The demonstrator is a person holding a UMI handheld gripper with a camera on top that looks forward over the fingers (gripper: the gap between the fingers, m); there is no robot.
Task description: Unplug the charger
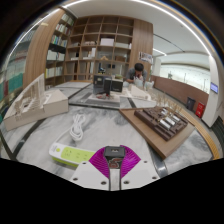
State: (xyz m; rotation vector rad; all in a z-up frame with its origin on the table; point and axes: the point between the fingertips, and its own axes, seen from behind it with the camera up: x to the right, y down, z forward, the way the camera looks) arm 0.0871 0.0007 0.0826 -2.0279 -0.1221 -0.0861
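Note:
My gripper [114, 153] is shut on a small black charger [114, 151], which both magenta pads [101, 157] press from either side. The charger sits just above the white table [110, 122]. A white and light-green power strip [68, 153] lies on the table just left of the fingers. I cannot tell whether the charger touches it. A white cable [78, 125] lies coiled beyond the strip.
A wooden board with dark models [165, 122] lies on the table to the right. More model displays [108, 88] stand on tables beyond. Tall bookshelves [100, 45] fill the back wall, and a person [138, 72] stands far back.

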